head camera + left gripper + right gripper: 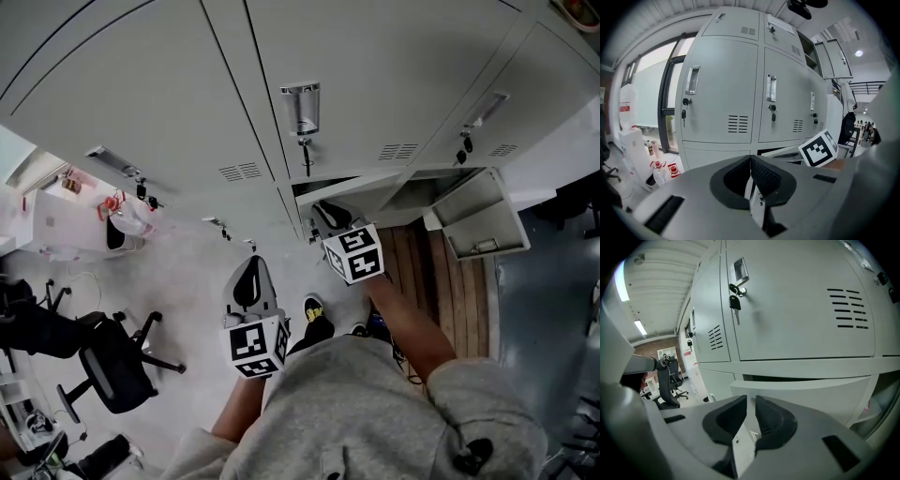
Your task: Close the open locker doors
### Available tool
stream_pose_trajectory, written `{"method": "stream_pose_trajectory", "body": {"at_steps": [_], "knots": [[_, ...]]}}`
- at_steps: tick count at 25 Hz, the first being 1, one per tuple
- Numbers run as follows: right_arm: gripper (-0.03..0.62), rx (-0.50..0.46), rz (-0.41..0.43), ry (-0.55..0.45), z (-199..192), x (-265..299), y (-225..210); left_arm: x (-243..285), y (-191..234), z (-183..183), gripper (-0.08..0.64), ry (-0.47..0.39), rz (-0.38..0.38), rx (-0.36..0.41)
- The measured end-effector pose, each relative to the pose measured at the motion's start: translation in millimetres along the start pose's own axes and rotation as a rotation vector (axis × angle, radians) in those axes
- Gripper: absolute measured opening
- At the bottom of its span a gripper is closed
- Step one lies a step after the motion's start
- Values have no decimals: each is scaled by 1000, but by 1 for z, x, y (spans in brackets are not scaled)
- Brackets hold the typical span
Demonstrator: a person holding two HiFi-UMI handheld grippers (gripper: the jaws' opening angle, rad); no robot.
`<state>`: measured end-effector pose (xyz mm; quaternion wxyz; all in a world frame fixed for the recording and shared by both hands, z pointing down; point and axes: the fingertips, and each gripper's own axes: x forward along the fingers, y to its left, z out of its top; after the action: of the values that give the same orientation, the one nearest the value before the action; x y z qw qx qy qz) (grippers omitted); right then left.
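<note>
Right gripper (pixel 750 399): jaws narrowly apart, empty, just before ajar door (pixel 801 386), bottom row. Left gripper (pixel 750 158): jaws together, empty. Head view alone: second door (pixel 480 217), swung wide, to the right.

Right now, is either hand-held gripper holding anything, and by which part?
Nothing is held. The left hand-held gripper is shut and empty; the right hand-held gripper has a narrow empty gap, facing the open locker door.
</note>
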<state>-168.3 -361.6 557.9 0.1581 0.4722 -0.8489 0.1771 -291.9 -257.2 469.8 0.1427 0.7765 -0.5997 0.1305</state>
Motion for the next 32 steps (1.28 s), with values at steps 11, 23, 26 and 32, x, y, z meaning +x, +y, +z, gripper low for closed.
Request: {"method": "stream_pose_trajectory", "body": {"at_steps": [11,23,26,32], "knots": [[67,16,-69,3,6,27,-13,11,21,4,11,6,-22,22],[60,22,-106,-3,12,36,-22,15,27,7,11,-7,-32,28],[60,6,-105,-1,14,34,-21,16,27,6,11,-9,-35,36],[60,-25,-100,-12,13,3,-18,16,14,9,11,-20,-61,37]]}}
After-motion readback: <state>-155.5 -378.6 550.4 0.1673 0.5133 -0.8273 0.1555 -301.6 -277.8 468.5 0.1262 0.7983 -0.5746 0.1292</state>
